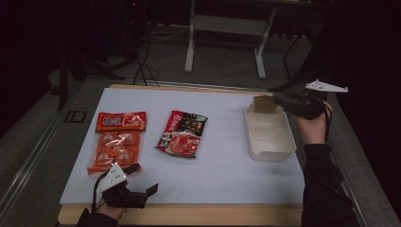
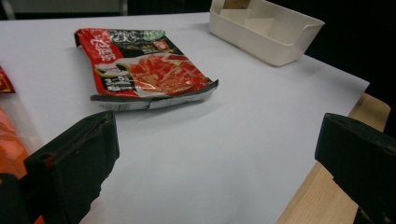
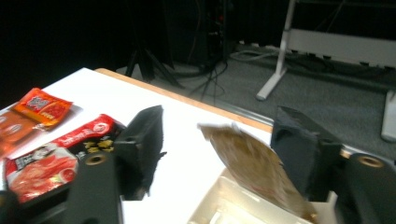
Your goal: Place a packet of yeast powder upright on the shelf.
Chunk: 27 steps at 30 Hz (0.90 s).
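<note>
The right tool (image 1: 279, 100) stands released around the brown packet (image 3: 254, 170), which leans in the white bin's (image 1: 269, 152) far end; the left tool (image 1: 142, 182) idles released. Unsupported, the packet could topple out.

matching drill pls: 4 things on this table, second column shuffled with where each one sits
Things:
1. brown packet
2. red-and-black packet
3. orange packet
4. left tongs

Places:
A. near edge of the table, open over the white sheet
B. left side of the table
C. middle of the table, lying flat
D. standing tilted in the far end of the white bin

Pairs: 1-D, 2-C, 3-B, 4-A
</note>
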Tool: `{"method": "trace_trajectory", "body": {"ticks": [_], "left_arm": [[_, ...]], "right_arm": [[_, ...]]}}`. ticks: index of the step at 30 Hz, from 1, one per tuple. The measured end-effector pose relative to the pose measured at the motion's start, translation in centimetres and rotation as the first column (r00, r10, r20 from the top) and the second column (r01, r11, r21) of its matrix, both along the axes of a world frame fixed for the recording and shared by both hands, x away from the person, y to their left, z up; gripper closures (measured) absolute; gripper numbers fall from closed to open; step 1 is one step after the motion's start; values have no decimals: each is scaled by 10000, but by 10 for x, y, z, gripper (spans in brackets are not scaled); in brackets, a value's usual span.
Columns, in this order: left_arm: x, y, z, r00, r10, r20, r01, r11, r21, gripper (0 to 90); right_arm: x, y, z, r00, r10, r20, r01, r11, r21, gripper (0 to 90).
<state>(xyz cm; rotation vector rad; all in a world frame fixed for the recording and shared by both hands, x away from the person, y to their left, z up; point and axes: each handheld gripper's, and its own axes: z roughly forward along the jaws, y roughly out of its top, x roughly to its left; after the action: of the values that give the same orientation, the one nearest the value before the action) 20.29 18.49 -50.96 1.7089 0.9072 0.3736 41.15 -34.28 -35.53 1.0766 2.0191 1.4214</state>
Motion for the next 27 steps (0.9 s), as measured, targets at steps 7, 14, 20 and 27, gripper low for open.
{"method": "trace_trajectory", "body": {"ticks": [7,14,20,27], "left_arm": [[7,-8,9,9995,-304,-78,304,9995,-54,1],[20,-12,19,9988,-393,-281,392,9992,-29,1],[29,-9,35,9988,-462,133,457,9983,352,1],[49,-12,42,9991,-408,-120,413,9981,448,2]], "right_arm": [[-39,8,1,9989,-120,445,101,9991,415,164],[-69,15,-12,9995,159,282,-179,9973,708,111],[-96,23,-30,9990,365,260,-384,9961,794,133],[-125,34,-40,9951,893,420,-921,9933,694,140]]}}
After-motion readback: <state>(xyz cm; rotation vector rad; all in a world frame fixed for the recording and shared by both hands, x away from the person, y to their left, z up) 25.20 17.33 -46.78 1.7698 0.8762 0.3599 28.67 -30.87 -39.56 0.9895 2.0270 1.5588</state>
